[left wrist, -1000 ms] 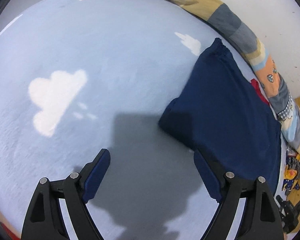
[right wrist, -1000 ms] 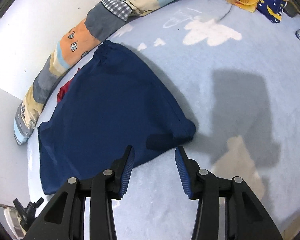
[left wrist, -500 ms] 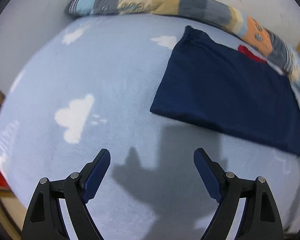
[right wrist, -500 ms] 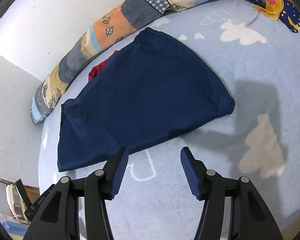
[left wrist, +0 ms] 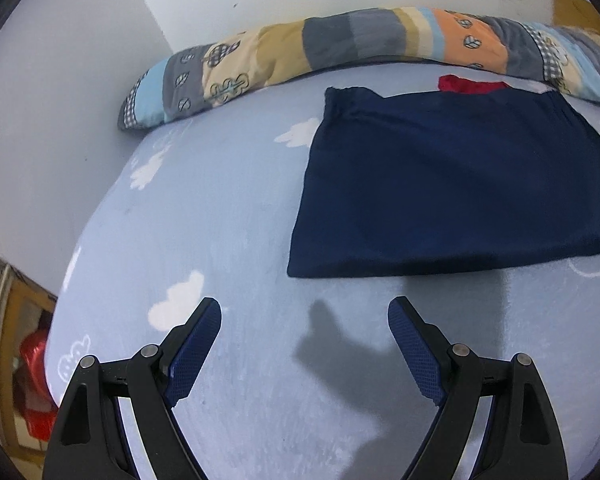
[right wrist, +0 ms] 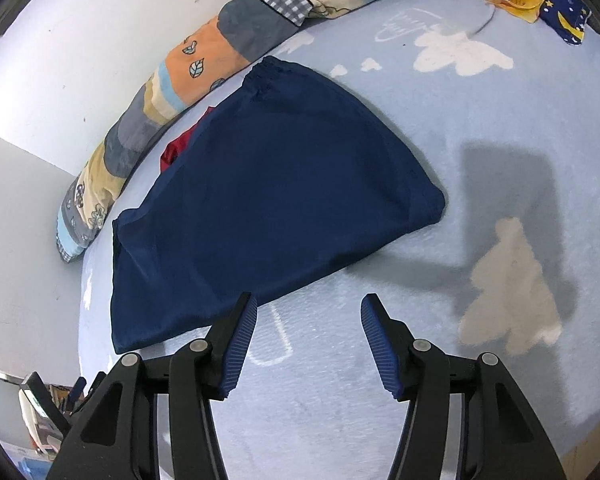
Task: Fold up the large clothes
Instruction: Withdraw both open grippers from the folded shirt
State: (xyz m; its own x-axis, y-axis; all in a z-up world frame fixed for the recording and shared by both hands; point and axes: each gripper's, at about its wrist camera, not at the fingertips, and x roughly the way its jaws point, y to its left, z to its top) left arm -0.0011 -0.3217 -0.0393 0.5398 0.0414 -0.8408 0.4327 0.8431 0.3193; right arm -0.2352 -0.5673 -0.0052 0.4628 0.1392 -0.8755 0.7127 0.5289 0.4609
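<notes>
Left wrist view: navy garment (left wrist: 452, 188) lying flat on the bed (left wrist: 220, 208), folded into a rough trapezoid. Long axis running left-right across this view, parallel to the patchwork bolster (left wrist: 340, 44) along the wall. Gathered edge sitting at the far left corner, pointing toward the bolster. Something red (left wrist: 470, 84) showing at the garment's far edge, just beside the bolster.

Left gripper (left wrist: 304, 322) hovering above bare bed, near the garment's near left corner but apart from it; jaws standing wide, holding nothing.

Right wrist view: garment (right wrist: 276, 192) running diagonally, narrow gathered end at upper right by the bolster (right wrist: 188, 64), wide end at lower left. Right gripper (right wrist: 308, 312) hanging over the near edge, jaws parted and empty, left fingertip (right wrist: 246, 312) overlapping the cloth in view; contact unclear.
</notes>
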